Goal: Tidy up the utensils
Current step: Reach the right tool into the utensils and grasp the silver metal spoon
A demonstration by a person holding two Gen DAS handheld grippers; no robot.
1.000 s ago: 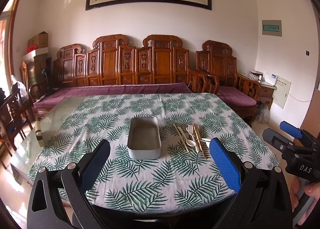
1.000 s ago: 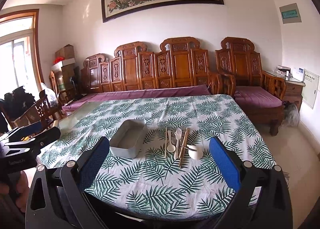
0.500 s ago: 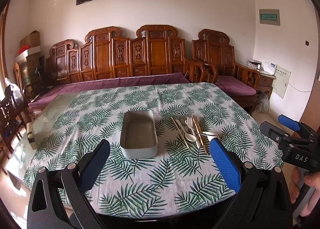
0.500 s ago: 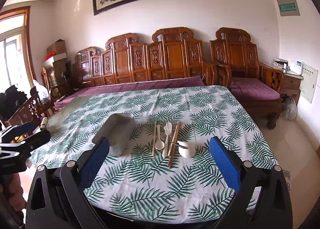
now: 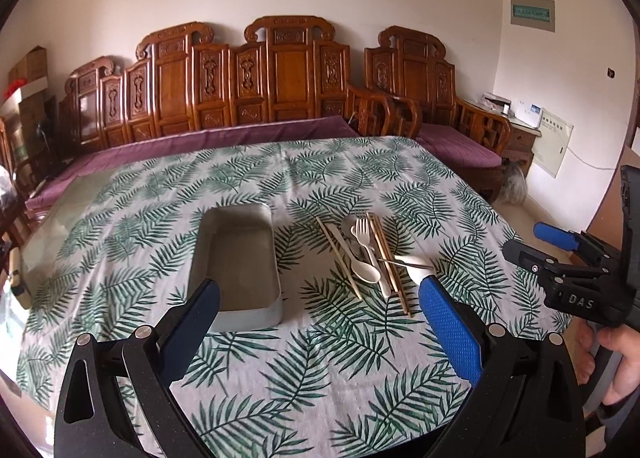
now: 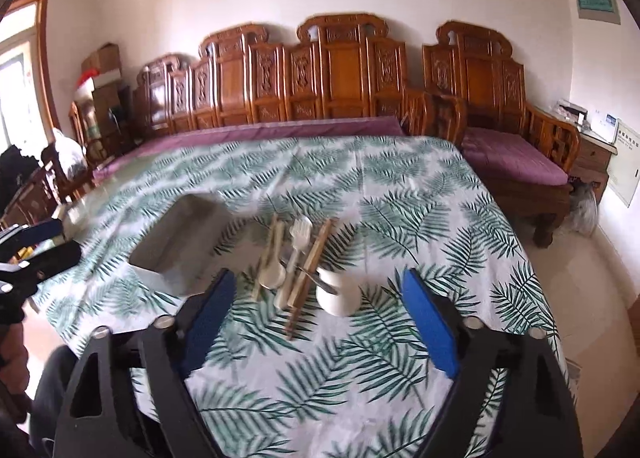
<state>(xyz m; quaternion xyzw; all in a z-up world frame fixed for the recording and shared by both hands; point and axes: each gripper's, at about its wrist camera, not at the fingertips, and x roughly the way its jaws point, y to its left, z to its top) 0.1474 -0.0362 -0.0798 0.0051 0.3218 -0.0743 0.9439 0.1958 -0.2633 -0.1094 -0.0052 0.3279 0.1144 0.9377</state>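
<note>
the utensils [image 6: 298,264] lie straight ahead of my right gripper [image 6: 316,308], long axes running away from me; its jaws, unclenched and empty, have just been closing a little. my left gripper [image 5: 320,312], also spread and empty, faces the tin tray [image 5: 238,262]. a small white cup [image 6: 338,292] crowds the chopsticks' right side.

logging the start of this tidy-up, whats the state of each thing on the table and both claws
tin: upright on the tablecloth, nothing inside
chopsticks: flat, beside the tin, outside it
fork: flat among the chopsticks
spoon: flat, bowl end toward the camera
small white cup: on the cloth, a thin metal utensil resting on it
left claw: open, holding nothing
right claw: open, jaws just been closing a little, nothing between them
</note>
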